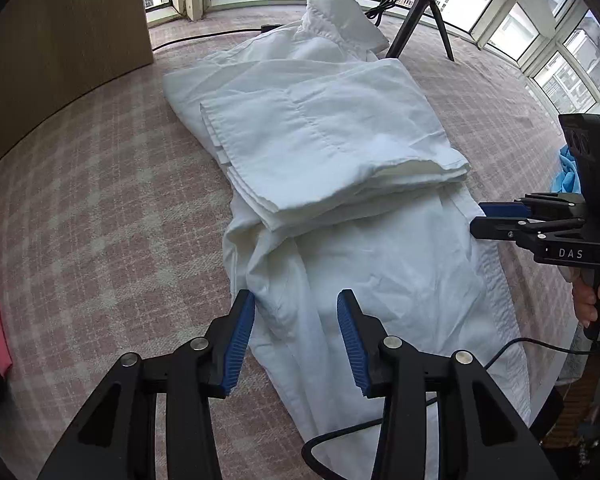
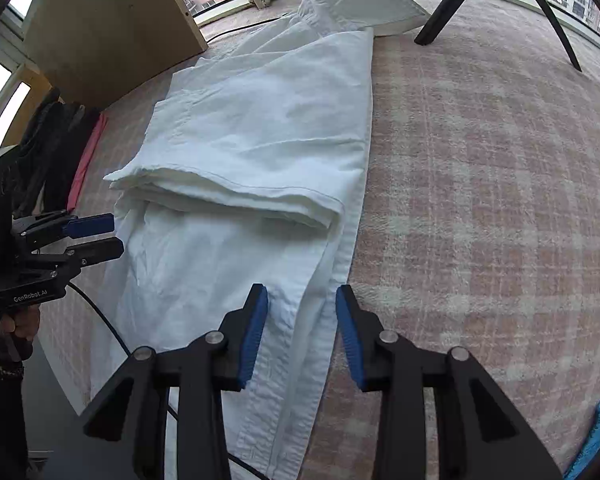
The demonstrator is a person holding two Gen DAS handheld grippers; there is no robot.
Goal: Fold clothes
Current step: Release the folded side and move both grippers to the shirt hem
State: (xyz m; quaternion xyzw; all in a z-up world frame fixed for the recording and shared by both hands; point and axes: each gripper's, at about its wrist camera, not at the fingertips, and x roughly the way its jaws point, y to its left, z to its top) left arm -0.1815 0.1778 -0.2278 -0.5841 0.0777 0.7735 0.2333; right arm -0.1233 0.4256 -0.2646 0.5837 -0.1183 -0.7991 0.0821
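A: How far along is the folding, would you say?

B: Partway, I judge; the white shirt (image 1: 340,184) lies along the checked blanket (image 1: 100,200), collar at the far end by the window; both sleeves are already folded in over the chest as a flat stack; the lower half is still spread out toward us, creased, not yet doubled up.

A: And the tools?

B: The left gripper (image 1: 296,332) hangs over the shirt's left edge, jaws partly apart, nothing pinched; the right gripper (image 2: 302,332) straddles the button strip on the right edge, jaws a little narrower, cloth between them, but the pads do not press it; so the hem lift looks like the next job.

A: Does one camera tell you more than the other?

B: The right wrist view shows the button strip running down the shirt's edge, and dark clothes (image 2: 56,140) beside a pink garment (image 2: 88,156) on the far side; the left wrist view shows the tripod (image 1: 420,20) beyond the collar and a blue cloth (image 1: 568,172) behind the right gripper.
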